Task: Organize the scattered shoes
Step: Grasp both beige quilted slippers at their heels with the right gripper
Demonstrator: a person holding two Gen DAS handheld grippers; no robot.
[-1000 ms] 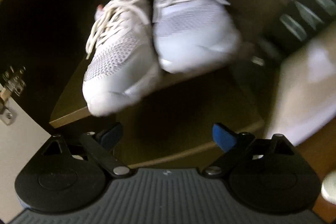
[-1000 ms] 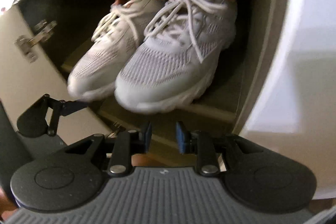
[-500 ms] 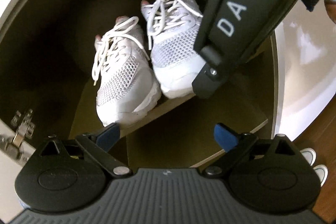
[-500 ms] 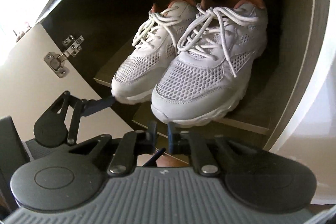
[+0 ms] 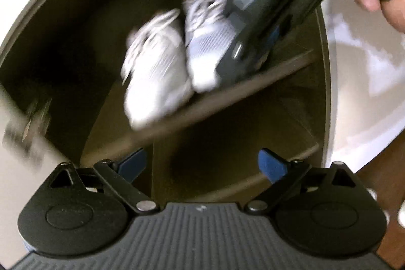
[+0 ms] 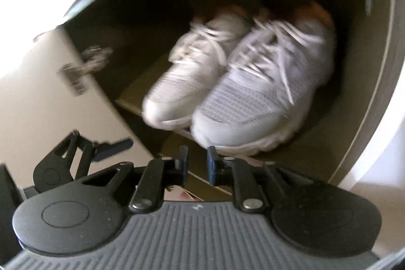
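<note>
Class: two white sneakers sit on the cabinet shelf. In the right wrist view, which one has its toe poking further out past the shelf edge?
The right-hand white sneaker; its toe overhangs the shelf edge more than its neighbour's.

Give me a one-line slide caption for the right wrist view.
Right gripper, nearly closed and empty, faces a pair of white sneakers on a cabinet shelf.

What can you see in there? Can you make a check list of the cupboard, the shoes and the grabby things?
Surface: brown wooden cupboard shelf, shoes resting on it.
Job's things: pair of white mesh lace-up sneakers, side by side, toes at the shelf's front edge.
Clutter: nothing seen.
Grippers: left gripper, jaws wide apart, empty; right gripper, jaws nearly together with a narrow gap, just opening slightly, nothing between them.
Cables: nothing seen.
Surroundings: open pale cupboard door with metal hinge; images blurred.
</note>
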